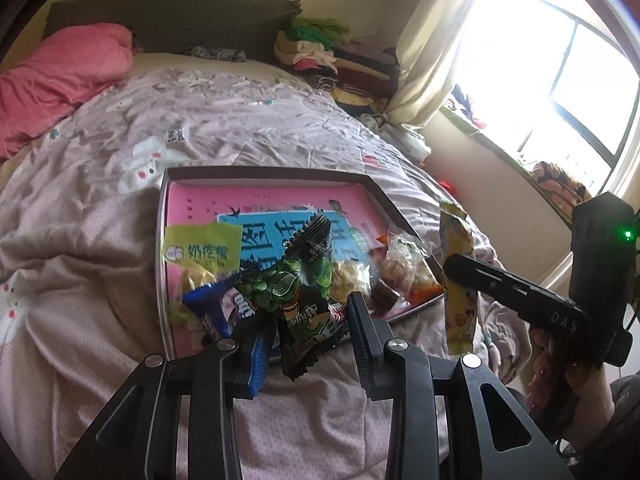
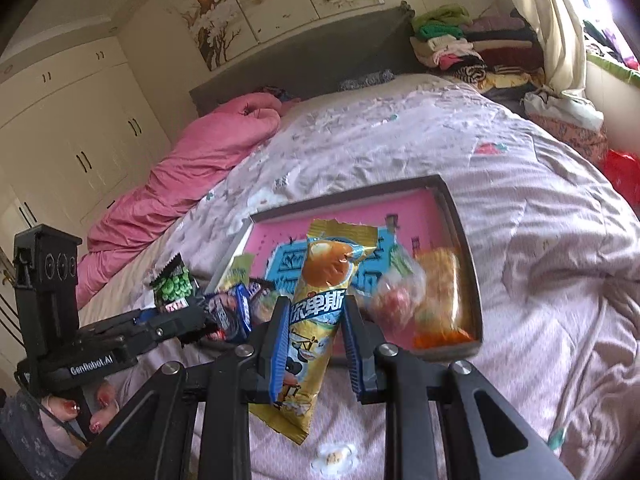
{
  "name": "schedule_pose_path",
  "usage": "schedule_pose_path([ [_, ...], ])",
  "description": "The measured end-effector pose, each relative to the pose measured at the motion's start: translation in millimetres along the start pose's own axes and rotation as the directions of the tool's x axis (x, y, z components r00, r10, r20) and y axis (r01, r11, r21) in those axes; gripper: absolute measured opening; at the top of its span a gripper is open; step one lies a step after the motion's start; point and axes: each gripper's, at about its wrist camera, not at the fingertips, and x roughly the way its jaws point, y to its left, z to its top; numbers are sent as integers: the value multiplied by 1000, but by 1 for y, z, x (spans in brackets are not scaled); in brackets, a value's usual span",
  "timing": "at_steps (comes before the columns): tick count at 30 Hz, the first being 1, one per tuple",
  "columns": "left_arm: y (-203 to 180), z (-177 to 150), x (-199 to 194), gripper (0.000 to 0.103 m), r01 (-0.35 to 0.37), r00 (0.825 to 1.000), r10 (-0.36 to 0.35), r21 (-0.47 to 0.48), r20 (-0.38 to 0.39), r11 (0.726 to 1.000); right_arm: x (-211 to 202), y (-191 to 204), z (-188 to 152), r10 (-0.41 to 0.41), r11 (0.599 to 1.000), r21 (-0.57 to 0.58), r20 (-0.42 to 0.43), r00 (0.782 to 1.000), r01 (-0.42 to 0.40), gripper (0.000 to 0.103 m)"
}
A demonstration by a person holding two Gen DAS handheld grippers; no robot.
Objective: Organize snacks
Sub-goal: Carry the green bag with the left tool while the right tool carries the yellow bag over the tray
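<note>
several snacks already lay along the near edge of the tray (image 1: 372, 184) on the bed (image 2: 520, 240). the left gripper (image 1: 308, 328) was clamped on a black-and-green packet (image 1: 304, 280) above the tray's near edge, and the right gripper (image 2: 314, 332) on a yellow packet (image 2: 320, 320); both were yet to be placed.

light: bright day sun from the window (image 1: 560, 80), all white glare | edges: bent round, dark corners | blur: clear snack bags (image 2: 400, 292) smeared | shadows: soft
</note>
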Motion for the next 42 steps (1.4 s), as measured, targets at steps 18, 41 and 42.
schedule_pose_path([
  [18, -1, 13, 17, 36, -18, 1000, 18, 23, 0, 1000, 21, 7, 24, -25, 999, -24, 49, 999, 26, 26],
  [41, 2, 11, 60, 35, -32, 995, 35, 35, -94, 999, 62, -16, 17, -128, 992, -17, -37, 991, 128, 26],
  [42, 3, 11, 60, 35, -31, 995, 34, 34, -93, 999, 65, -15, 16, -133, 991, -25, -43, 990, 133, 26],
])
